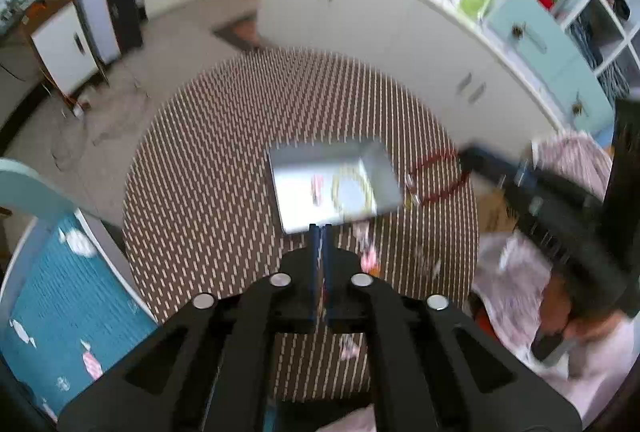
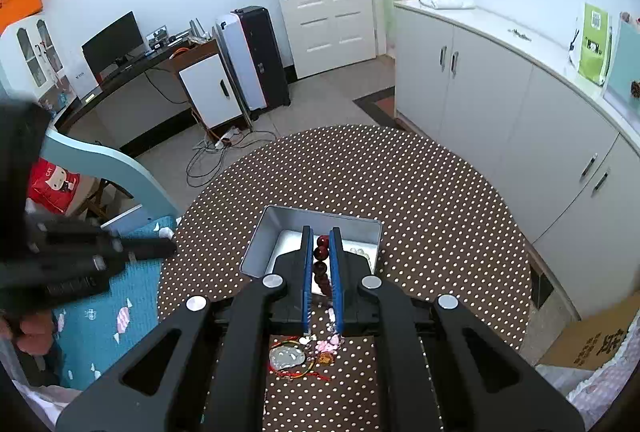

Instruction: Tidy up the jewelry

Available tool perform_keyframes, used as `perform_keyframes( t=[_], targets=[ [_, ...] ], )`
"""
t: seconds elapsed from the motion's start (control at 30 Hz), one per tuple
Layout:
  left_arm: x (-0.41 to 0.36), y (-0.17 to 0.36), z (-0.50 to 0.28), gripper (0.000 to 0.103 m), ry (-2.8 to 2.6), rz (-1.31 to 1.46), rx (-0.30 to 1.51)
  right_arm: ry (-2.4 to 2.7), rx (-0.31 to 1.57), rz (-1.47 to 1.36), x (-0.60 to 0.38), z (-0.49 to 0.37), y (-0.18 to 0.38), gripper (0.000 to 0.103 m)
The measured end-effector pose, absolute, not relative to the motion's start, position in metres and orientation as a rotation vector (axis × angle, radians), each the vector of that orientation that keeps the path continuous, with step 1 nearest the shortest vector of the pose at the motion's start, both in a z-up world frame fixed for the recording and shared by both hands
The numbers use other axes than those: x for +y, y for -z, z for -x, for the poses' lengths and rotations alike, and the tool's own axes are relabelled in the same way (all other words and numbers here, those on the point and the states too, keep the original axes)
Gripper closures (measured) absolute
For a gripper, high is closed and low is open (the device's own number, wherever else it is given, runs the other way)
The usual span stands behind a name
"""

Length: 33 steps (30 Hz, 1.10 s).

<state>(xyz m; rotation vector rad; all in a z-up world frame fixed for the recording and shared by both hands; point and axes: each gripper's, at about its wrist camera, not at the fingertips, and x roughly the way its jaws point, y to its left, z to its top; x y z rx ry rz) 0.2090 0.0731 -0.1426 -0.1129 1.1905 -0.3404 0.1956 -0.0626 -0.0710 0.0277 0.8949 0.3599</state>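
An open silver tin (image 1: 320, 148) sits on the round dotted table. A pale yellow bead bracelet (image 1: 352, 188) and a small pink piece (image 1: 317, 186) lie inside it. My left gripper (image 1: 321, 228) hovers at the tin's near edge, its blue pads a narrow slit apart with nothing between them. My right gripper (image 2: 320, 230) is shut on a dark red bead bracelet (image 2: 322, 260), just above the tin (image 2: 320, 212). In the left wrist view that bracelet (image 1: 436, 176) hangs as a loop right of the tin. A grey pendant on red cord (image 2: 286, 356) and pink beads (image 2: 330, 344) lie on the cloth.
The brown dotted tablecloth (image 2: 420, 200) covers the table. White cabinets (image 2: 500, 104) run along the right. A blue patterned chair cushion (image 2: 108, 308) is at the left. A cardboard box (image 2: 592, 344) stands on the floor at the lower right. The left gripper (image 2: 152, 248) reaches in from the left.
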Motion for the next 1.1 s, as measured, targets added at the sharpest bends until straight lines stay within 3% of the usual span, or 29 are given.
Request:
perform_keyframes(
  t=[0.13,0.27,0.37,0.47,0.53,0.77,0.87,0.97,1.03,1.1],
  targets=[
    [0.076,0.192,-0.199,0.073,0.297,0.069,1.311,-0.354,0.926,-0.048,-0.063,-0.193,0.078,0.096],
    [0.078,0.24,-0.2,0.072,0.259,0.1,1.43,-0.349,0.969,-0.054,-0.061,-0.186,0.088,0.096],
    [0.075,0.255,-0.204,0.057,0.246,0.099,1.446,-0.341,1.0,-0.069,-0.062,-0.184,0.095,0.096],
    [0.071,0.268,-0.208,0.056,0.243,0.074,1.445,-0.322,1.039,-0.074,-0.063,-0.182,0.105,0.096],
    [0.07,0.277,-0.213,0.042,0.218,0.066,1.451,-0.317,1.06,-0.081,-0.063,-0.18,0.11,0.096],
    [0.055,0.289,-0.215,0.043,0.209,-0.005,1.471,-0.283,1.116,-0.106,-0.071,-0.181,0.124,0.096],
    [0.044,0.301,-0.216,0.05,0.189,-0.015,1.501,-0.271,1.125,-0.114,-0.074,-0.18,0.127,0.096],
    [0.039,0.301,-0.214,0.061,0.18,-0.046,1.47,-0.263,1.133,-0.118,-0.076,-0.18,0.13,0.096],
    [0.035,0.3,-0.213,0.083,0.214,-0.036,1.467,-0.262,1.141,-0.119,-0.076,-0.18,0.132,0.096],
    [0.03,0.301,-0.213,0.09,0.239,-0.012,1.478,-0.259,1.147,-0.118,-0.075,-0.179,0.134,0.096]
  ],
)
